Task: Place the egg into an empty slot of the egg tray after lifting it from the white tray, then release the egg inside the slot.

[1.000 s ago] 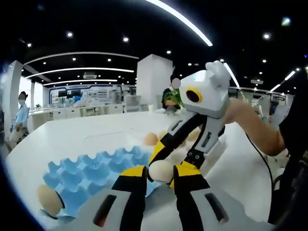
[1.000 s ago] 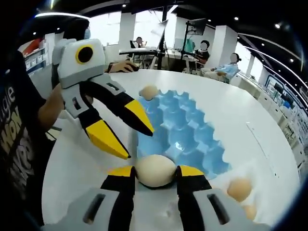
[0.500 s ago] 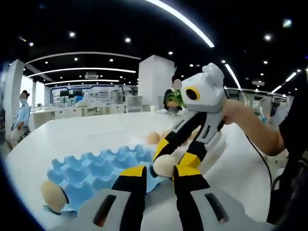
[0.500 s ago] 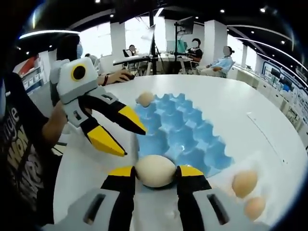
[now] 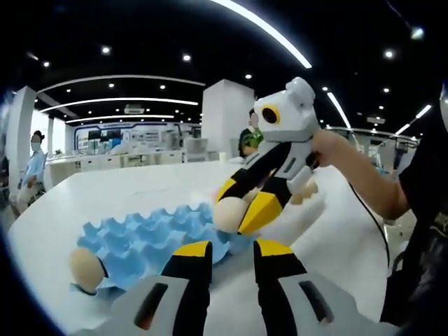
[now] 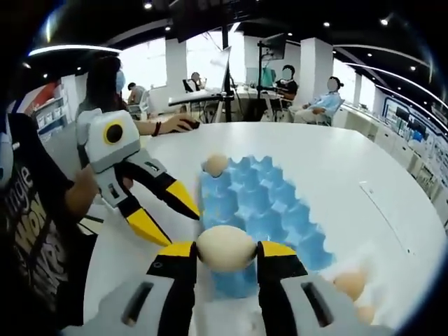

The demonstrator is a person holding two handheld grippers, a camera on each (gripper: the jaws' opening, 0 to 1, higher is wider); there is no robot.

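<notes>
My right gripper is shut on a tan egg, held in the air over the near edge of the blue egg tray. In the left gripper view the same right gripper comes in from the right with the egg above the blue egg tray. One egg sits in a far corner slot, also visible as a corner egg. My left gripper is open and holds nothing. It appears as the left gripper beside the tray's left edge.
The white tray lies at the lower right with two loose eggs in it. Everything stands on a large white round table. Several people sit at desks beyond the table's far edge.
My right gripper has carried the egg up and forward, from in front of the tray to over its near edge. The left gripper has drawn back from the right one.
</notes>
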